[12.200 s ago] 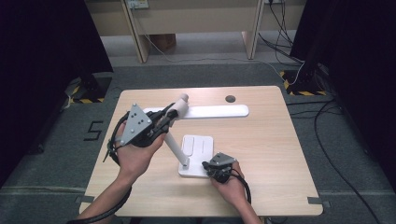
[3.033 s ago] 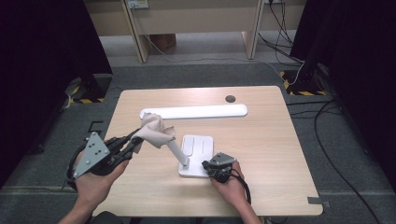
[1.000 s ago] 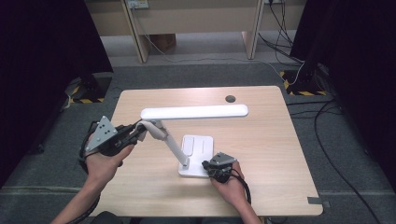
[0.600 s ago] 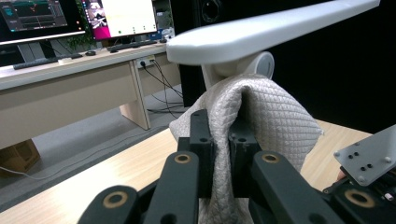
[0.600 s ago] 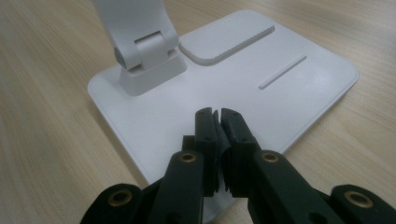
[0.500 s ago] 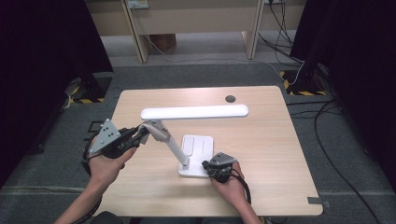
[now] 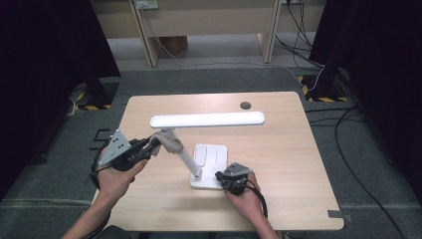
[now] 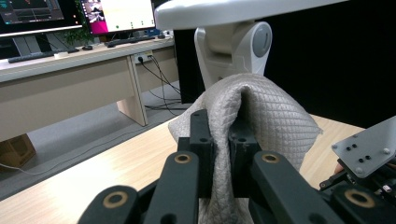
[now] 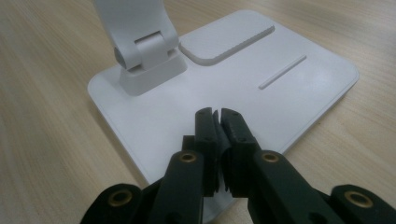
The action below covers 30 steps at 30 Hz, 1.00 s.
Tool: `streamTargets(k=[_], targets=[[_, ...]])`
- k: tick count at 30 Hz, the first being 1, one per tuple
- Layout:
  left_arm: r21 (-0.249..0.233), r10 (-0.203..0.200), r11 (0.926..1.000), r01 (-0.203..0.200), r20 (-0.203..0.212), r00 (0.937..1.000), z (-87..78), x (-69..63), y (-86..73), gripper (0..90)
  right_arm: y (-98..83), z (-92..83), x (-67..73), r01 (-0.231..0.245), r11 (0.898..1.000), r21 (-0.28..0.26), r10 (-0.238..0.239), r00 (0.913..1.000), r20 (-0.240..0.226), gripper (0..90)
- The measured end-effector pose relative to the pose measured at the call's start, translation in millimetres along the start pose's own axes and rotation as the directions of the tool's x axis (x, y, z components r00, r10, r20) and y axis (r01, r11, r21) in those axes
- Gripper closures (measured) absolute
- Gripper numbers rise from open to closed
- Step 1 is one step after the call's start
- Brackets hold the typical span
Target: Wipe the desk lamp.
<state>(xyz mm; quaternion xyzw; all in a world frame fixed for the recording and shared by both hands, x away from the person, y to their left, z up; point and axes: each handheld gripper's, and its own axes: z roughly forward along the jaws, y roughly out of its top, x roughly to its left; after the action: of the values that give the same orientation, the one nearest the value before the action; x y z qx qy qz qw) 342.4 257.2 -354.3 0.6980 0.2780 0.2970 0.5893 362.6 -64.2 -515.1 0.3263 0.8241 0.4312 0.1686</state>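
We kept our left tool (image 8: 219,135) clenched on the grey cloth (image 8: 266,121) at the desk lamp's (image 7: 206,119) hinge, wiping gently, while our closed right tool (image 9: 217,116) pinned its base (image 9: 289,88) near the tabletop's (image 7: 298,164) front edge.

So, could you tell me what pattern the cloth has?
The cloth is pale grey with a quilted diamond pattern, clearest in the left gripper view.

From above, my tabletop (image 7: 278,149) is evenly lit by soft overhead light, while the room on both sides falls into near black. Shadows under the white lamp (image 7: 206,119) are faint and short. The picture is slightly soft, with fine detail smeared. Along my left claw (image 8: 219,140), the quilted cloth (image 8: 271,116) is sharp, the bright monitors (image 8: 126,14) behind glare and blur. Along my right claw (image 9: 217,121), the lamp base (image 9: 299,79) is crisp, and the wood blurs toward the edges.
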Motion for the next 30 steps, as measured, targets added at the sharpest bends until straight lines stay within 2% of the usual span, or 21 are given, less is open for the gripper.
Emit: streamTargets(k=[7,8,12,13,16,17,30], targets=[[0.001,-0.004,1.0,0.004,0.003,1.0,1.4,-0.8,-4.4,83.5,0.0,-0.1,0.0,0.003,1.0,-0.001,-0.003,1.0,0.002,85.9],[0.008,-0.02,0.9998,0.02,0.004,0.9998,1.1,-2.0,-5.1,83.5,0.0,-0.1,0.1,0.003,1.0,0.0,-0.003,1.0,0.002,85.9],[0.005,-0.008,1.0,0.008,0.001,1.0,1.6,-2.0,-5.9,83.5,0.0,0.0,0.0,0.003,1.0,-0.001,-0.003,1.0,0.002,85.9],[0.011,-0.024,0.9997,0.024,0.002,0.9997,1.6,-3.4,-6.6,83.5,0.0,0.0,0.0,0.003,1.0,-0.001,-0.003,1.0,0.002,85.9],[0.006,-0.011,0.9999,0.011,0.004,0.9999,2.7,-2.7,-7.6,83.5,0.0,-0.1,0.1,0.003,1.0,0.0,-0.003,1.0,0.002,85.9],[0.014,-0.027,0.9995,0.027,0.004,0.9996,2.5,-3.8,-8.6,83.5,0.0,0.0,0.0,0.003,1.0,-0.001,-0.003,1.0,0.003,85.9],[0.024,-0.024,0.9994,0.024,0.004,0.9997,5.7,-5.9,-16.5,83.5,0.0,0.0,0.0,0.003,1.0,-0.001,-0.003,1.0,0.002,85.9]])
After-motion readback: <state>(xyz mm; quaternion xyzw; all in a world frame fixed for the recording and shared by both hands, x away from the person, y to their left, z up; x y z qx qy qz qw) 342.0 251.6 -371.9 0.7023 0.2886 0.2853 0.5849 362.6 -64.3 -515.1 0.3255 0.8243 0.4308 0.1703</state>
